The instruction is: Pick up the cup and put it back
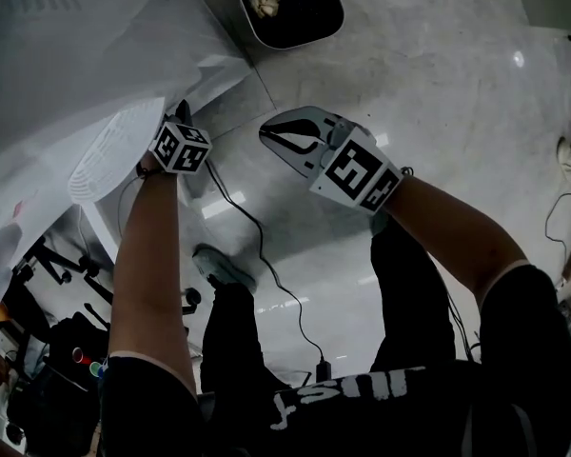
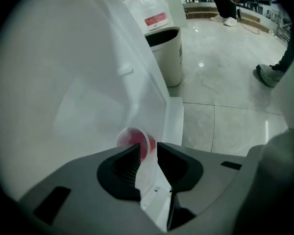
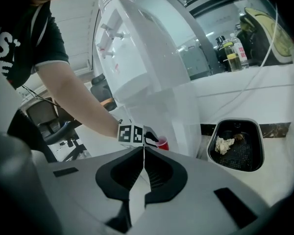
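A small red cup [image 2: 133, 141] stands against the white water dispenser [image 2: 78, 82], just beyond my left gripper's [image 2: 148, 150] tips. The jaws stand apart with a clear gap, and the pads do not press on the cup. From the right gripper view the cup [image 3: 162, 143] shows at the dispenser's [image 3: 147, 62] front, right beside the left gripper [image 3: 148, 139] and its marker cube. My right gripper [image 3: 144, 150] hangs back with its jaws together and nothing in them. In the head view it [image 1: 271, 136] floats over the floor, and the left jaws are hidden by the dispenser [image 1: 86, 74].
A dark bin [image 1: 287, 8] with crumpled paper in it stands beside the dispenser. A white bin [image 2: 167, 55] with a tied bag stands further off. A cable [image 1: 266, 265] runs across the tiled floor. Bottles [image 3: 232, 53] stand on a counter behind.
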A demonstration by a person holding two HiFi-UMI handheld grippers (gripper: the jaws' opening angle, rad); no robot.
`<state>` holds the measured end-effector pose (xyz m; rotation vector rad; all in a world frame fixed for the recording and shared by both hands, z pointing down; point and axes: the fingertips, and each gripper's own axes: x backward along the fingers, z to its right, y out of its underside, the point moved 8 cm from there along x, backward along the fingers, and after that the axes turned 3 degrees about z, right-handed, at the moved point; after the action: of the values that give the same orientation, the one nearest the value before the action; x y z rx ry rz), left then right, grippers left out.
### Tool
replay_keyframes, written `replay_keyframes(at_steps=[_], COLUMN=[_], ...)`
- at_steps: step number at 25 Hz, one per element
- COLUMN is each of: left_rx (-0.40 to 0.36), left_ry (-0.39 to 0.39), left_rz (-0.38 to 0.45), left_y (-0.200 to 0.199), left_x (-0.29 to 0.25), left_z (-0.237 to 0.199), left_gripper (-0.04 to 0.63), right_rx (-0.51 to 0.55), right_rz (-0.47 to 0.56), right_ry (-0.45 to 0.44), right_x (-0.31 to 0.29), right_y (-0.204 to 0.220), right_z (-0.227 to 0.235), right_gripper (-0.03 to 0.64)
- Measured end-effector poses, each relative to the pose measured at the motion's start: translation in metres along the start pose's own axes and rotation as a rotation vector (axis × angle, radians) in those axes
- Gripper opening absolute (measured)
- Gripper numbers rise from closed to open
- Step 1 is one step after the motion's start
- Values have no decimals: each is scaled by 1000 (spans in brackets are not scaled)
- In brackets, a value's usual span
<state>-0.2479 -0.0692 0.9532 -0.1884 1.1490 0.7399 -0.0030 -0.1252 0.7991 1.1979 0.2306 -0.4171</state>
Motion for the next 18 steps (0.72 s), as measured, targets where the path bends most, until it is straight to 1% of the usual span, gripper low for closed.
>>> replay_keyframes(at_steps=[4, 6, 8, 9, 10, 14, 18], left_rx=[-20, -35, -51, -56, -56, -16, 7], left_ry=[4, 0, 13, 27, 43, 83, 125], left_rz=[-55, -59, -56, -52, -49, -25, -4], left_y=[2, -2, -7, -11, -13, -17, -24], left_x=[-14, -18, -20, -20, -18, -10, 15], left_z=[-7, -9, -9, -9, -8, -4, 12], left_gripper=[99, 98, 97, 76, 24, 15, 15], right_rx=[-20, -26, -31, -34, -38, -48, -41], right_rz=[-7, -9, -10, -10, -10, -10, -30], right_ry=[7, 10, 14, 16, 17, 25, 32], right_x=[0, 1, 2, 2, 2, 4, 6], right_y=[8, 11, 12, 13, 14, 14, 7], right_z=[3, 4, 6, 6, 6, 4, -9], right_gripper=[35, 35, 35, 35, 35, 35, 35])
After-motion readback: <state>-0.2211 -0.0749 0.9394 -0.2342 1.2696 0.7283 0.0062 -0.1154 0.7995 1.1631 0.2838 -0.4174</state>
